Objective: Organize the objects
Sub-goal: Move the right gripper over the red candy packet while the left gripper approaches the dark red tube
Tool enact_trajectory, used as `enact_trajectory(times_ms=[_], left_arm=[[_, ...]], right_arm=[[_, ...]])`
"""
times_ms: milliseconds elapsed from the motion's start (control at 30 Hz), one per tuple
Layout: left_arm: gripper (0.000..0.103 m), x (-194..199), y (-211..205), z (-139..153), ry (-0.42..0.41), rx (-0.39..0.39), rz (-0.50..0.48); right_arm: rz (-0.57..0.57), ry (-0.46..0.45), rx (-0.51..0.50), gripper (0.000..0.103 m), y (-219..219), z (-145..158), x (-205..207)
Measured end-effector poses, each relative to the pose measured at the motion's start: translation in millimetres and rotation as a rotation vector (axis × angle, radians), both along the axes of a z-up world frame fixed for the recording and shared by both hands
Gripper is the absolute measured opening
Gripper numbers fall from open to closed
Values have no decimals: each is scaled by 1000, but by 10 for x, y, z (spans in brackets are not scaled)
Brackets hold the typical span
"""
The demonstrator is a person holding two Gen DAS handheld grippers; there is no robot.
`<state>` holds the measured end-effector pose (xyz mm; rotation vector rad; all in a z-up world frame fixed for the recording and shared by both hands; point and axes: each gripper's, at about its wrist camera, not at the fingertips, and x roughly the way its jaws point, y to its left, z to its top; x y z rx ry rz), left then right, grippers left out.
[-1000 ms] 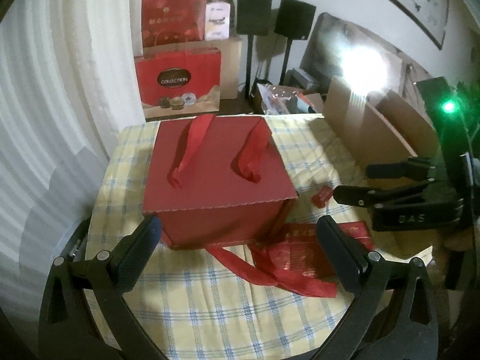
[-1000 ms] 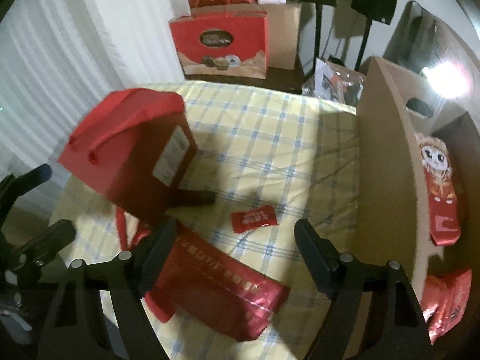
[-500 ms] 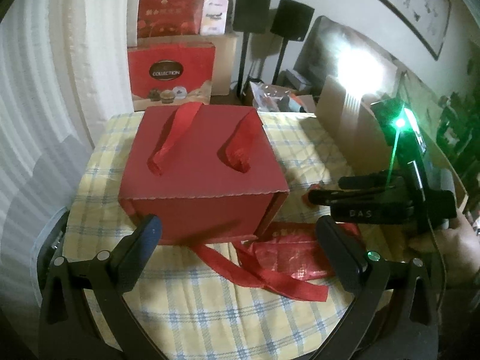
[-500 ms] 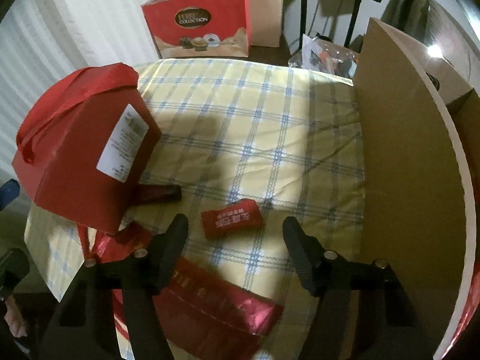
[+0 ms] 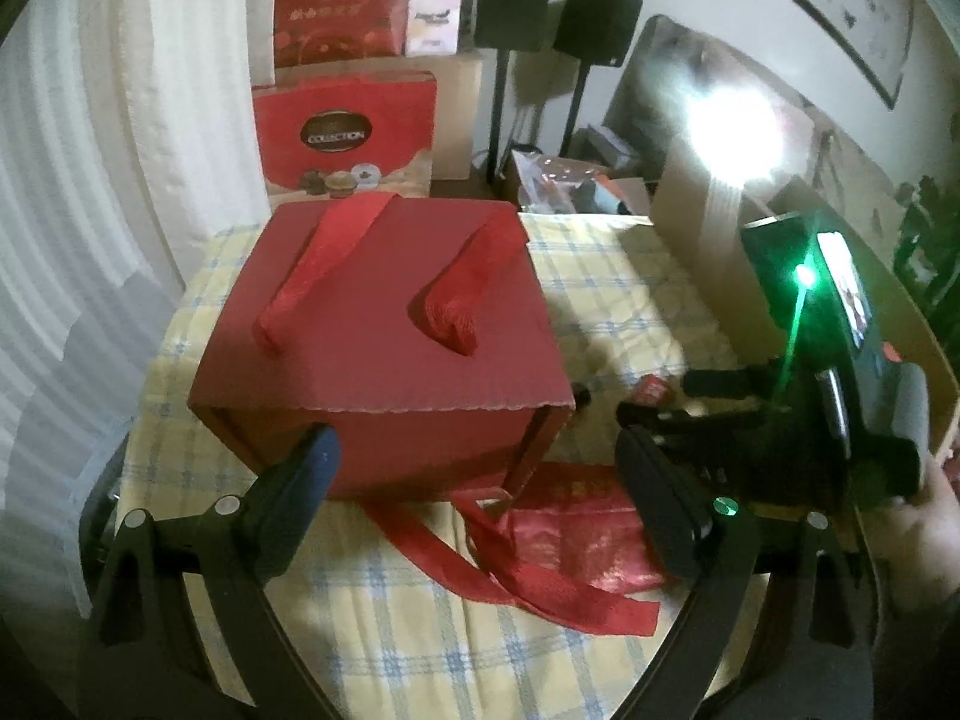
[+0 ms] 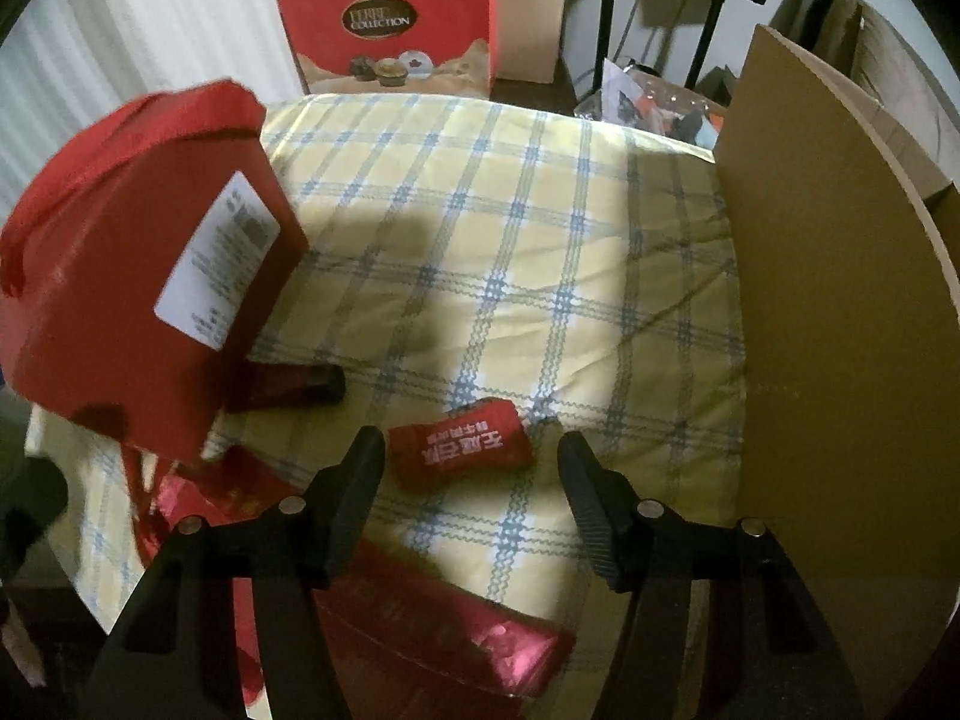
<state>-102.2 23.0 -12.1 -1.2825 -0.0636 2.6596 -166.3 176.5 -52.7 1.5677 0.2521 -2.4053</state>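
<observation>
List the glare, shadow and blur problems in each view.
Left wrist view: a white glare blob washes out the cardboard box behind the table, and a green light flares. Right wrist view: the red box is slightly blurred, and its shadow darkens the checked cloth.

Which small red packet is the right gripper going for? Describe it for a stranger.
On the checked tablecloth, between the big red box and the cardboard wall, lies a small red packet, between the right gripper's open jaws. Unlike the larger shiny red bag nearer the camera, it is small, with white characters.

Two downward wrist views, shared tablecloth (image 5: 420,630)
</observation>
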Motion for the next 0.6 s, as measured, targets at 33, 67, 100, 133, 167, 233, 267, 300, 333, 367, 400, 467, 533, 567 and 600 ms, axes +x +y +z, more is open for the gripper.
enact_trajectory(times_ms=[33,67,100,133,167,233,267,300,333,367,400,467,533,567,600], left_arm=[[91,-19,-9,-14,-2,-8,7],[91,-40,-26,-31,-6,-14,15],[90,-60,-47,-44,-10,-17,21],[87,-82,-74,-62,-17,-18,23],[86,-118,-114,-84,-25,-23,34],[86,-186,-204,-128,-40,-26,55],[86,-200,-240,-142,-44,-20,57],[86,-215,-286,-154,-47,-8,58],[86,-233,-328,-163,-50,2,61],[86,-241,-351,-164,-50,5,64],[86,-242,-362,-160,-49,3,67],[84,-228,-356,-142,-43,-9,66],[83,-155,-316,-114,-32,-17,50],[83,-119,-302,-90,-27,-14,36],[83,-70,-286,-71,-21,-10,25]], right_arm=[[3,3,5,61,-7,-13,3],[7,11,13,59,-16,-16,14],[11,17,17,58,-26,-19,16],[14,19,14,55,-28,-18,16],[15,20,13,51,-29,-16,20],[18,25,13,47,-24,-10,30],[19,25,11,45,-24,-10,28],[19,24,8,43,-18,-9,28],[20,24,2,38,-9,-6,29],[22,26,0,33,-4,-4,34],[25,27,-2,30,1,-2,39],[26,22,-9,22,12,1,38],[24,14,-28,14,28,22,26],[23,9,-37,11,38,31,23],[20,7,-43,11,50,38,17]])
